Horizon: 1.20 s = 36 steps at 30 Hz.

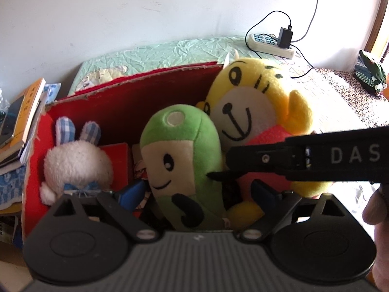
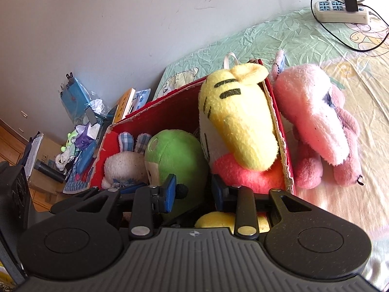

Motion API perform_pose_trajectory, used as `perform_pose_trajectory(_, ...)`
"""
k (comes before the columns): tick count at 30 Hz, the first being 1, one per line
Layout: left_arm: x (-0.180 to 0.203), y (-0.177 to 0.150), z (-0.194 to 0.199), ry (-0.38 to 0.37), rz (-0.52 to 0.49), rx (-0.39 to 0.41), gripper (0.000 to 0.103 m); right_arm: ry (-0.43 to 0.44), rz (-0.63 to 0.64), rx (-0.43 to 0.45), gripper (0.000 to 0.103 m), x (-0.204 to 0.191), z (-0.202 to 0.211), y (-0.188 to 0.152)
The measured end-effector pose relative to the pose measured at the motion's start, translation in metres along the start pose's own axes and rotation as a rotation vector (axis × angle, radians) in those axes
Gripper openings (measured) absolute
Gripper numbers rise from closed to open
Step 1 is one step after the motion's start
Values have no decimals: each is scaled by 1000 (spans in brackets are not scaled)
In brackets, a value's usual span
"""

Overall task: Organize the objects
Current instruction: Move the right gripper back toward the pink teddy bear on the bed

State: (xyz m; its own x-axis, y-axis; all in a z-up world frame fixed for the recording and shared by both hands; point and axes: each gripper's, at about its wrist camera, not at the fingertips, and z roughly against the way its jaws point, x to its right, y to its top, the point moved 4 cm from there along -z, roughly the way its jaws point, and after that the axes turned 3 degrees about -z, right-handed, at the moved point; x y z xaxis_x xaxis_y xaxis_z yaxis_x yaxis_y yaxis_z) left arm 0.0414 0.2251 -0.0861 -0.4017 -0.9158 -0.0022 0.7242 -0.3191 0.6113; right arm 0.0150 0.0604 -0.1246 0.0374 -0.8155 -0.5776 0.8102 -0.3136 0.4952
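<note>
The only clear writing is "DAS" in pale letters on the right tool's black body point(image 1: 340, 157), which reaches in from the right of the left wrist view. A stack of books point(image 1: 22, 121) stands far left beside the box; the print on the yellow spine is too small to read.

A red box point(image 1: 116, 102) with torn cardboard edges sits on the bed point(image 1: 170, 48). At its left lies a white rabbit point(image 1: 75, 163) with blue checked ears. In the middle a green toy point(image 1: 180, 160) with a smiling face stands upright. At the right a yellow tiger point(image 1: 255, 112) in a red top leans against the right wall. A pink toy point(image 2: 316, 121) lies on the bed just outside that wall.

The left tool point(image 1: 192, 192) hangs over the near edge with its blue pads well apart either side of the green toy, not pressing it. The right tool point(image 2: 194, 192) has its pads drawn close on the green toy's small black arm.

A power strip point(image 1: 269, 43) with a black charger lies far right on the bed.
</note>
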Motion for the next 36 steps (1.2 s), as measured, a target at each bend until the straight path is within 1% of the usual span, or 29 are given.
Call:
perform_pose_trajectory(4,4,-1,2,39,-19,13,95,-4,3,9,34,-1,2,-1)
perform_pose_trajectory(10,-1,0,1,29,11,0,95,2,3,21,33,0,4,-3)
perform_pose_trajectory(17,1,0,1,57,14,-6,96,-2,16,29,33,-1,8,-4)
perform_pose_trajectory(19,1,0,0,79,12,-4,101,-5,28,34,33,-2,9,-6)
perform_pose_trajectory(25,-1,0,2,80,25,-9,101,1,55,53,33,-2,14,-9)
perform_pose_trajectory(31,3,0,6,119,18,-8,101,33,52,40,33,0,16,-7)
perform_pose_trajectory(36,9,3,10,168,33,-4,101,73,88,24,33,3,20,-7)
